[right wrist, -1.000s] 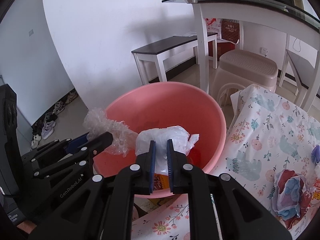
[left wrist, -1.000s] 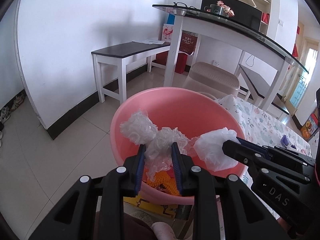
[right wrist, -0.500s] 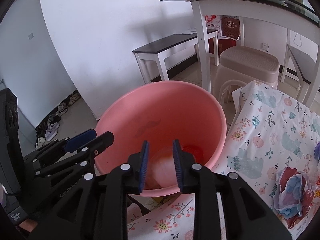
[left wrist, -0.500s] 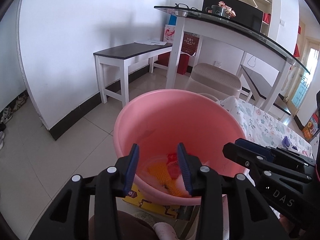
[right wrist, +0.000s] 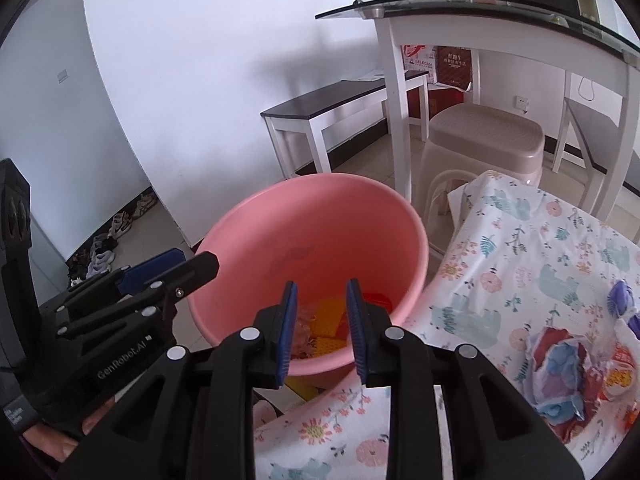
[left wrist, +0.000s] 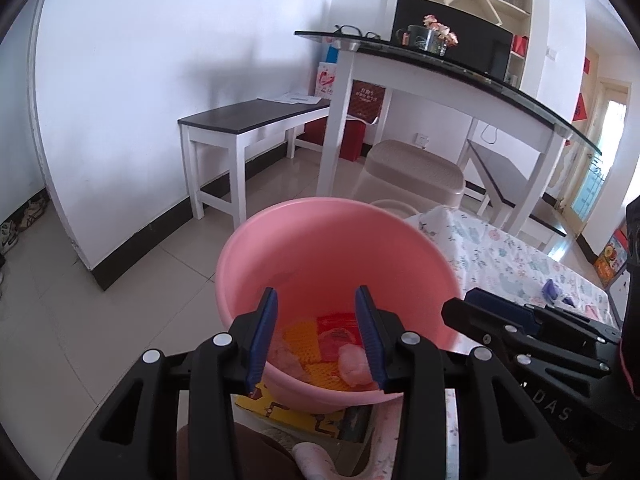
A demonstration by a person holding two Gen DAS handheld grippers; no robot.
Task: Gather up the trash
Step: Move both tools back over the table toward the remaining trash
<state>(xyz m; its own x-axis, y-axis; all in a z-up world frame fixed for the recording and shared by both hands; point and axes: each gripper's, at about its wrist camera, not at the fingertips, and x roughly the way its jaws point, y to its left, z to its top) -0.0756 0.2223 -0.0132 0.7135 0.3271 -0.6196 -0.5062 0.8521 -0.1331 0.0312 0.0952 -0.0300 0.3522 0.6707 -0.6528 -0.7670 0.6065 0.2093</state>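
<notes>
Pink basin [left wrist: 304, 248] holds trash [left wrist: 354, 362]; left gripper [left wrist: 316, 330], right gripper [right wrist: 321, 330] above, spread, empty.

White walls [left wrist: 160, 60], pale tiled floor [left wrist: 120, 280]; a dark-topped bench [left wrist: 248, 120], beige stool [left wrist: 412, 172] and glass-topped table [left wrist: 440, 68] stand ahead.

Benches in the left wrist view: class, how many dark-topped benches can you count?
2. The first bench stands along the white wall, left of the glass-topped table. The second bench sits under that table, right of the beige stool. Others may be hidden.
</notes>
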